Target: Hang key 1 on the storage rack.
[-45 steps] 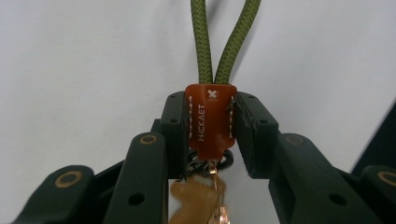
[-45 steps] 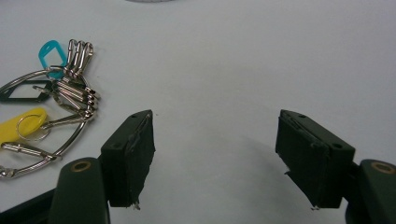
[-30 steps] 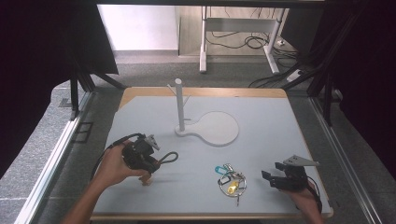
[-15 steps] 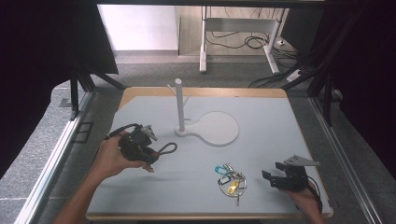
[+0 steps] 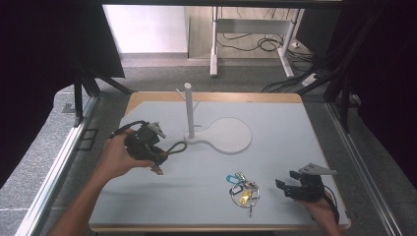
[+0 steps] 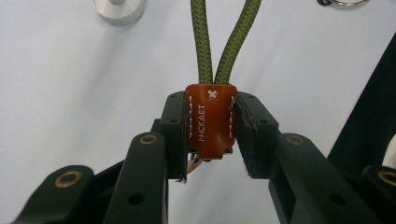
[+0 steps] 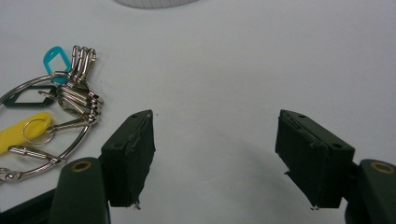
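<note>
My left gripper [image 5: 161, 154] is shut on a brown leather tag [image 6: 210, 122]. The tag's olive-green cord loop [image 6: 201, 42] sticks out past the jaws, pointing toward the white stand [image 5: 189, 111]. The cord loop [image 5: 177, 146] hangs above the mat at the left. In the left gripper view the pads [image 6: 174, 130] press both sides of the tag. My right gripper [image 5: 287, 189] rests near the front right corner, open, with nothing between its jaws. A bunch of keys on a ring [image 5: 242, 190], with blue and yellow tags, lies just left of it. The key ring [image 7: 51, 116] is outside the right gripper [image 7: 215, 154].
The stand's upright post has small side pegs and rises from a round flat base [image 5: 231, 136] at mid-table. The pale mat [image 5: 275, 128] lies on a wooden table with metal frame rails along both sides. Cables run over the floor beyond.
The left hand has lifted its gripper with the tag and cord off the mat and carried it slightly farther back. The right gripper and the keys have not moved.
</note>
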The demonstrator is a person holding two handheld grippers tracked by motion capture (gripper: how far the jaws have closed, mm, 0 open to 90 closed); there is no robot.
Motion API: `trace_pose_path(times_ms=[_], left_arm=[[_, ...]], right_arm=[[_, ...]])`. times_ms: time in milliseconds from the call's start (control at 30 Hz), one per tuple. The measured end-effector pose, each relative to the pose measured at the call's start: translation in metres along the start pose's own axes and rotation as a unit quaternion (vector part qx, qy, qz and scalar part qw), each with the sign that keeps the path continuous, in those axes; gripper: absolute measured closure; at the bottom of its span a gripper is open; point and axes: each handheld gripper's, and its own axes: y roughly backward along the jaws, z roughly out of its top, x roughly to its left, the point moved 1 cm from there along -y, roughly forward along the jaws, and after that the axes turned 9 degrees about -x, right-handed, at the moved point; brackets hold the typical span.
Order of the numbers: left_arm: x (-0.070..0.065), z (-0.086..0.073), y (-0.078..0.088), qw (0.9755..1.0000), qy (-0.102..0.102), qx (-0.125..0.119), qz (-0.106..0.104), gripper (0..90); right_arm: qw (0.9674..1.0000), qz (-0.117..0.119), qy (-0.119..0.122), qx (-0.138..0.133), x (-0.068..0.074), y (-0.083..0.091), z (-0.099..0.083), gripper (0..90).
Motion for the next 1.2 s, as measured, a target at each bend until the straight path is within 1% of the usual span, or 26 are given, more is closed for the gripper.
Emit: trace_pose_path(times_ms=[67, 233, 333, 400, 500, 633, 733, 833, 1033, 1200], left_arm=[[0.003, 0.001, 0.001, 1.0, 0.005, -0.002, -0.003, 66.6], [0.012, 0.004, 0.004, 0.9999, 0.012, -0.001, 0.005, 66.6], [0.015, 0.008, 0.007, 0.9999, 0.013, -0.001, 0.009, 66.6], [0.017, 0.011, 0.009, 0.9999, 0.008, 0.002, 0.009, 66.6], [0.019, 0.015, 0.011, 0.9999, 0.01, -0.003, 0.007, 66.6], [0.022, 0.02, 0.012, 0.9999, 0.01, -0.002, 0.01, 66.6], [0.023, 0.024, 0.015, 0.9998, 0.012, -0.013, 0.005, 66.6], [0.026, 0.028, 0.017, 0.9998, 0.014, -0.016, 0.003, 66.6], [0.034, 0.033, 0.021, 0.9995, 0.023, -0.017, 0.009, 66.6], [0.038, 0.039, 0.026, 0.9992, 0.028, -0.026, 0.008, 66.6]], right_arm=[[1.0, 0.0, 0.001, 0.0, 0.0, 0.0, 0.0, 28.1], [1.0, 0.001, -0.002, -0.001, -0.001, 0.0, 0.0, 28.1], [1.0, 0.002, 0.0, 0.001, 0.0, 0.0, 0.0, 28.1], [1.0, 0.002, 0.0, 0.002, 0.001, -0.001, 0.0, 28.1], [1.0, 0.002, 0.001, 0.0, 0.0, 0.0, 0.0, 28.1], [1.0, 0.001, 0.001, -0.002, 0.0, 0.0, 0.0, 28.1], [1.0, 0.002, 0.001, 0.0, 0.0, 0.0, 0.0, 28.1], [1.0, 0.003, 0.001, 0.001, 0.0, -0.001, 0.0, 28.1], [1.0, 0.002, 0.002, 0.001, 0.001, -0.001, 0.0, 28.1], [1.0, 0.002, 0.004, 0.002, 0.001, -0.002, 0.0, 28.1]])
